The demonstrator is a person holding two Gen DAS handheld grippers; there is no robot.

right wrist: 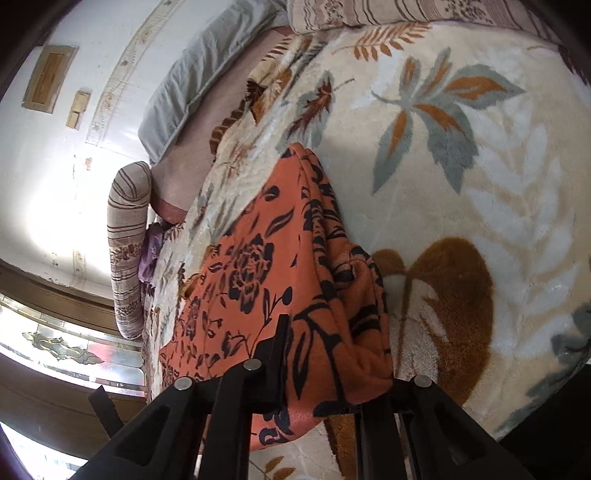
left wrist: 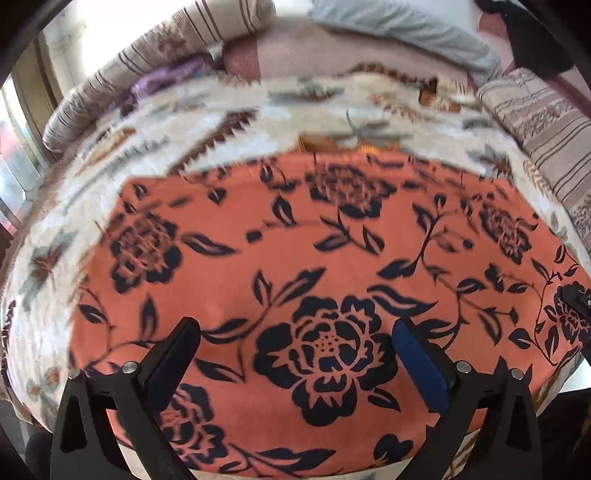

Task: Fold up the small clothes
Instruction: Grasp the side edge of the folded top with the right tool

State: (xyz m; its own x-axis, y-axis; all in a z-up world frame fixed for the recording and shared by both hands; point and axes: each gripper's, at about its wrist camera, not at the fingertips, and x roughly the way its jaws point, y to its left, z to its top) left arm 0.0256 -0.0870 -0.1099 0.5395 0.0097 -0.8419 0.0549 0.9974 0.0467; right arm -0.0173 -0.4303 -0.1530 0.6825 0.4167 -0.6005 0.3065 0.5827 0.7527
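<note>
An orange garment with black flowers (left wrist: 295,258) lies spread flat on a cream leaf-patterned blanket (left wrist: 147,140). My left gripper (left wrist: 295,332) hovers over its near middle, jaws wide open and empty, blue pads (left wrist: 421,365) showing. In the right wrist view the same garment (right wrist: 258,266) is bunched at its near edge, and my right gripper (right wrist: 325,354) is closed on that bunched edge, fabric draped over the fingers. The right gripper's tip (left wrist: 576,299) shows at the garment's right edge in the left wrist view.
Striped bolster pillows (left wrist: 177,48) (left wrist: 543,125) lie at the blanket's far side and right. A grey pillow (left wrist: 406,29) and a purple cloth (left wrist: 166,74) lie beyond. A window (right wrist: 74,350) and white wall (right wrist: 74,147) are at the left.
</note>
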